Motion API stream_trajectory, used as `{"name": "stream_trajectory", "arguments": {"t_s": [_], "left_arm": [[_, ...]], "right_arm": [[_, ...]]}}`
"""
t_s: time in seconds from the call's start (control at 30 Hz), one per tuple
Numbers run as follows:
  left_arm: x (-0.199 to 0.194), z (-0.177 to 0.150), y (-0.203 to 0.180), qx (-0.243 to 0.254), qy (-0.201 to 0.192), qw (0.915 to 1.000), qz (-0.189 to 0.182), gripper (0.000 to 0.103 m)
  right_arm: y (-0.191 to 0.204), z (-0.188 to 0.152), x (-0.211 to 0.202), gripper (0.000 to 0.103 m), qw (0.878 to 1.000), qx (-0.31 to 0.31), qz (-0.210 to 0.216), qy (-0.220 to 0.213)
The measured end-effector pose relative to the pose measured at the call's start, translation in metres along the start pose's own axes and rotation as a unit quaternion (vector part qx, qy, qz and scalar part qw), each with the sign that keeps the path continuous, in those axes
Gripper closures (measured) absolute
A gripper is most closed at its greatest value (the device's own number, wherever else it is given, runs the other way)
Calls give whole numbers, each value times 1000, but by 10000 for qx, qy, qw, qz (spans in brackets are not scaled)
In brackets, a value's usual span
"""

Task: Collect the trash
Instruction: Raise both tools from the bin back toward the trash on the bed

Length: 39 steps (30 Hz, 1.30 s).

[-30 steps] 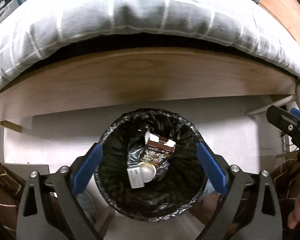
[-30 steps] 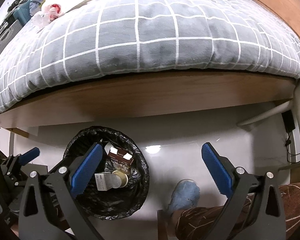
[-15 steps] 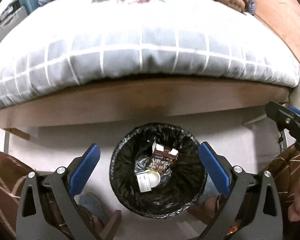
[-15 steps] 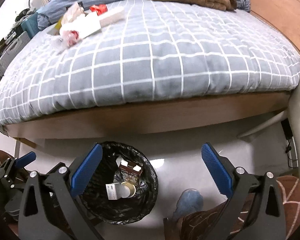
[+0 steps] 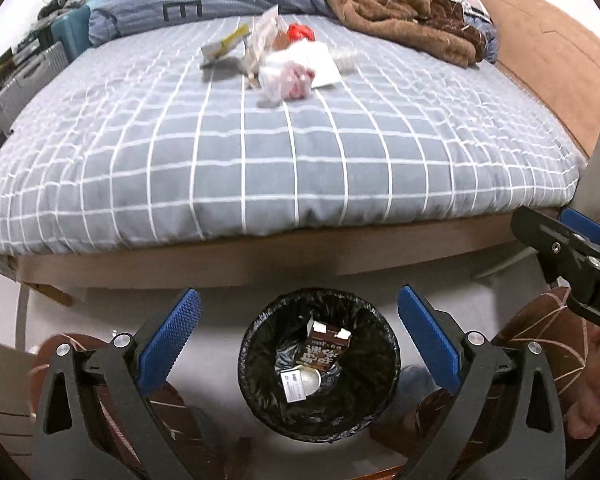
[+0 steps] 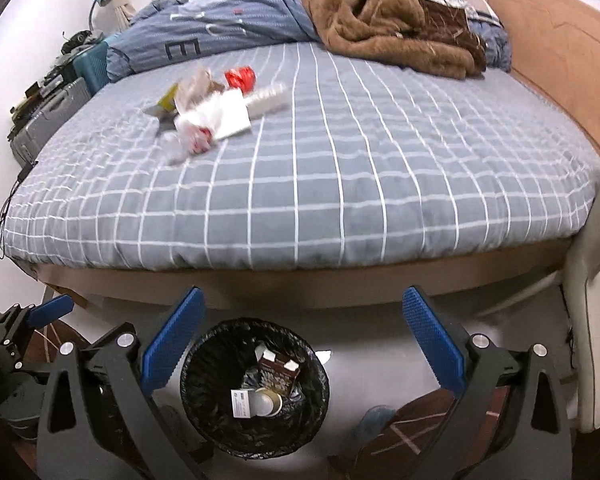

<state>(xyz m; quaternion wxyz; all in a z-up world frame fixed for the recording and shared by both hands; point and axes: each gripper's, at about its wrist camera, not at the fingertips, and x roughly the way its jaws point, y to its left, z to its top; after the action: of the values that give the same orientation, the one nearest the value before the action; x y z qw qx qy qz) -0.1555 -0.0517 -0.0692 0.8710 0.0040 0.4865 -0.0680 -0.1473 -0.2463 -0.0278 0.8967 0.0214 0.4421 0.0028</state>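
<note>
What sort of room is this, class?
Most likely a bedroom: a bed with a grey checked cover, a crumpled brown fleece blanket, and a black-lined round waste bin on the floor beside it.

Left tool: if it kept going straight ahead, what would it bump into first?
Probably the bed: the open left tool points at its near edge, above the bin. Depth is hard to judge.
</note>
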Motion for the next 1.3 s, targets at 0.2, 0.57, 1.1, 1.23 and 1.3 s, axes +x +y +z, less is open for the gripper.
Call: {"name": "stream_trajectory", "arguments": {"t_s": [0.2, 0.57, 1.1, 1.23, 1.3], "left_arm": [[-14, 10, 8, -55, -101, 9999, 18, 6], [-46, 29, 23, -189, -329, 9993, 35, 6], [-53, 41, 31, -285, -417, 9987, 23, 6], [-46, 54, 38, -327, -401, 9986, 60, 6], [-41, 63, 41, -329, -399, 9986, 104, 6]], "right_arm": [[5, 13, -14, 7, 9999, -93, 18, -137], [17, 33, -38, 7, 9991, -213, 51, -368], [27, 40, -29, 7, 9987, -321, 116, -368], [25, 49, -19, 7, 9990, -290, 122, -327], [21, 55, -11, 7, 9991, -254, 129, -301]]}}
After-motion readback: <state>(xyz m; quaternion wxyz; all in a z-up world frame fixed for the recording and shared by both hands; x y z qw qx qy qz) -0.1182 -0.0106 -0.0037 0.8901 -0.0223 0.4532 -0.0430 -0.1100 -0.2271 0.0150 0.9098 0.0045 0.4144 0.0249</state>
